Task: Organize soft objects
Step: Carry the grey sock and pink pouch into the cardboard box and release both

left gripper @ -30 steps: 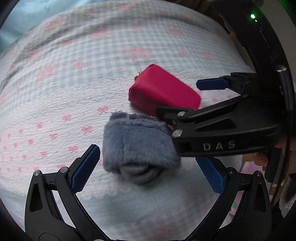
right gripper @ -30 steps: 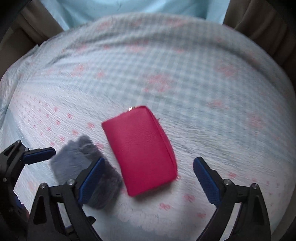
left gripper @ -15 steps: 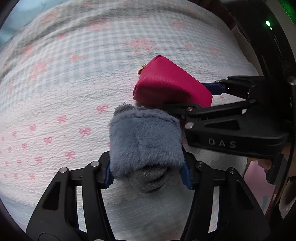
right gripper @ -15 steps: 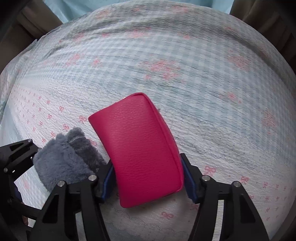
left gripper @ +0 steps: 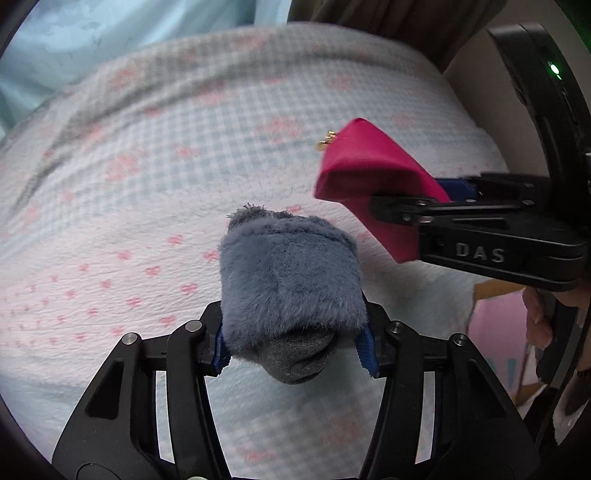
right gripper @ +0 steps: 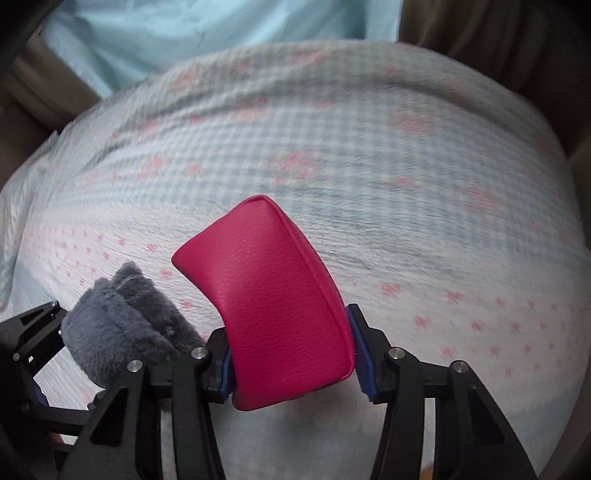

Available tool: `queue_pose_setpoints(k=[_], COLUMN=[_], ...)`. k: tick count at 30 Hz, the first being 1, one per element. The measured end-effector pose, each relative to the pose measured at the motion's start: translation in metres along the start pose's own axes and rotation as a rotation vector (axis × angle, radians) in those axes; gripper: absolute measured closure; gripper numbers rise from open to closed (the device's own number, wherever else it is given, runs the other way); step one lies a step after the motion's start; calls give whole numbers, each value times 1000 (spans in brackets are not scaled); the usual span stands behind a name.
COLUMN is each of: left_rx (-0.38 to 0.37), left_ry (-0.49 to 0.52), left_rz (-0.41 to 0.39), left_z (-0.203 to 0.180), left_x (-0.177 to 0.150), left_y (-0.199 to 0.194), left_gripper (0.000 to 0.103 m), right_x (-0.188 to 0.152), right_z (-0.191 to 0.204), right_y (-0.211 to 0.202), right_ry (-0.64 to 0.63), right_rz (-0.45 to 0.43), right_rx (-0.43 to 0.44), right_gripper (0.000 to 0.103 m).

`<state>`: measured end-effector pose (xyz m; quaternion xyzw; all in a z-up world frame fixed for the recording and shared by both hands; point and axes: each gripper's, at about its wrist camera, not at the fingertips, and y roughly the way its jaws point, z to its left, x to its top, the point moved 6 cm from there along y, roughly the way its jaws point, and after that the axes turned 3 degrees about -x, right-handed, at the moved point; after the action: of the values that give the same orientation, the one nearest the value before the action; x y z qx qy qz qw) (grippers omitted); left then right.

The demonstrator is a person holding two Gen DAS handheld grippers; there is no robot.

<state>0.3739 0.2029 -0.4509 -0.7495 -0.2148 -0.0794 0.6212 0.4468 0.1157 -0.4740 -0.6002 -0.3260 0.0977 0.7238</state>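
Note:
My left gripper (left gripper: 295, 350) is shut on a grey furry pouch (left gripper: 288, 280) and holds it above the bedspread. My right gripper (right gripper: 291, 369) is shut on a red leather pouch (right gripper: 273, 295), also lifted off the bed. The red pouch (left gripper: 365, 177) shows at the right of the left wrist view, clamped in the right gripper. The grey pouch (right gripper: 122, 321) shows at the lower left of the right wrist view, just left of the red pouch.
A bed with a pale checked bedspread (left gripper: 147, 177) with pink bows lies under both grippers. A light blue sheet (right gripper: 184, 33) and brown curtains (right gripper: 498, 37) are behind it. A pink box (left gripper: 495, 332) sits off the bed's right edge.
Both grippers closed from open, the left on the grey pouch and the right on the red pouch. Both pouches have since been lifted off the bedspread.

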Motion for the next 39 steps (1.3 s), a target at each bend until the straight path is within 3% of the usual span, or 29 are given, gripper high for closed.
queue_pose_setpoints(k=[11, 20, 28, 39], left_rx=[-13, -70, -144, -199], left_ry=[82, 184, 313, 376], left_rz=[-140, -168, -150, -99], left_z=[-35, -94, -170, -276], left_x=[-1, -43, -75, -83], left_y=[-140, -222, -231, -192], left_gripper=[53, 53, 53, 53], right_x=[-48, -125, -204, -284], right_z=[24, 36, 6, -108], right_y=[-159, -264, -309, -332], right_ry=[100, 286, 452, 621], right_rz=[-159, -253, -268, -243], right_rx=[-105, -124, -188, -267], right_gripper=[56, 56, 56, 56])
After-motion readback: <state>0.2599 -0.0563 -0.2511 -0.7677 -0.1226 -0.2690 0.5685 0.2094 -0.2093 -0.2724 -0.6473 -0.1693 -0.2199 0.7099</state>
